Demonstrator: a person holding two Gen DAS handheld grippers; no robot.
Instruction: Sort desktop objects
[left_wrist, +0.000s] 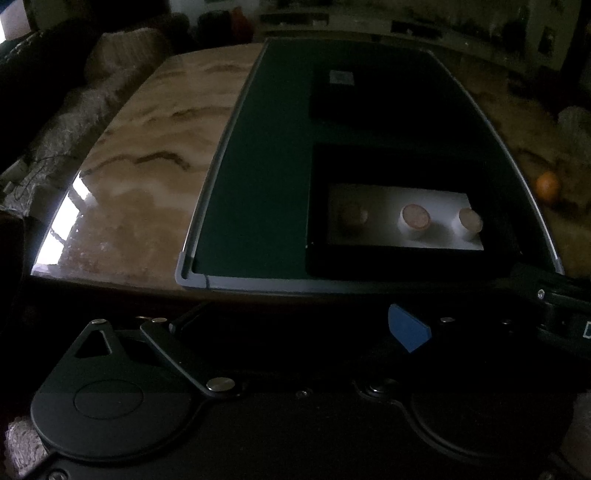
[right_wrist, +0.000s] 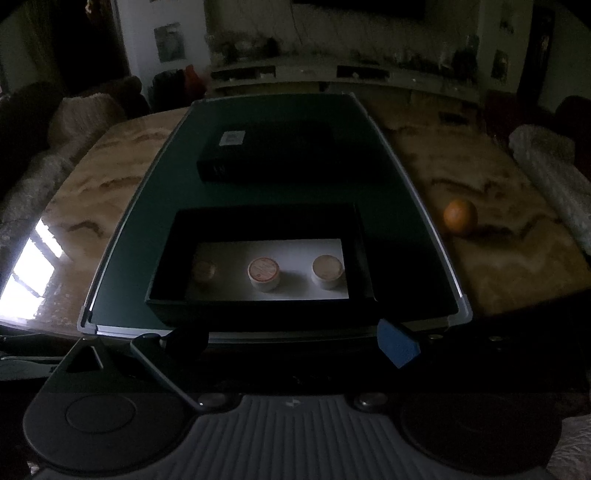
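Three small round containers sit in a row on the white floor of an open black box, which rests on a dark green mat with a grey rim. Right wrist view: left container dim and partly shadowed; middle container with a pinkish printed lid; right container with a tan lid. All three stand upright and apart from one another.

Closed black box with a small white label lies on the mat at 12 o'clock from the open box, apart from it.

Orange rests on the marbled tabletop, off the mat, at about 2 o'clock from the open box.

Left gripper: fingers spread wide, nothing between them; blue pad visible on one finger. It sits at the near edge of the tabletop, at 6 o'clock from the mat.

Right gripper: fingers likewise released and empty, blue pad on one finger, positioned just at 6 o'clock from the open box.

Lighting is low; lid print unreadable. Fuzzy cushions flank the tabletop at 9 and 3 o'clock.
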